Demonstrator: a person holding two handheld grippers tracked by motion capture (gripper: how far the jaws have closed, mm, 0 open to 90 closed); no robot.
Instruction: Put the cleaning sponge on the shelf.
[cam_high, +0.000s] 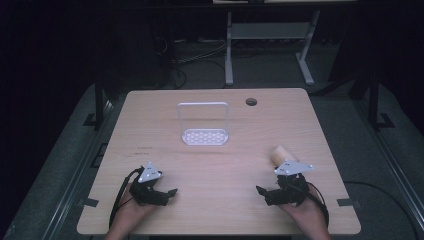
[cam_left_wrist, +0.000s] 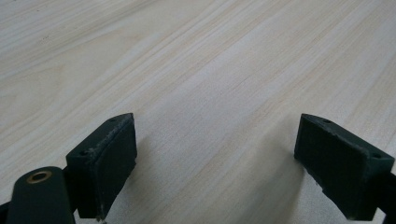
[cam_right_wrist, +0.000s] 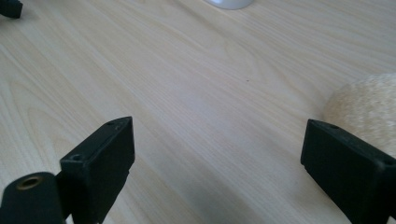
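Observation:
A white rack (cam_high: 205, 136) with a perforated base and an upright arched frame stands at the table's middle. A beige, rough-surfaced roll (cam_high: 281, 153) lies on the right, just beyond my right gripper (cam_high: 265, 195); in the right gripper view the roll (cam_right_wrist: 369, 109) sits behind the right jaw. My left gripper (cam_high: 168, 195) rests low near the front left. Both grippers are open, each with bare wood between its jaws, as seen between the left gripper's (cam_left_wrist: 217, 158) and the right gripper's (cam_right_wrist: 217, 163). The rack's base edge (cam_right_wrist: 229, 3) peeks in at the top.
The light wooden table (cam_high: 220, 210) has a round cable hole (cam_high: 251, 102) at the back right. A desk frame and cables stand on the dark floor beyond. The left gripper's tip (cam_right_wrist: 9, 8) appears at the top left of the right gripper view.

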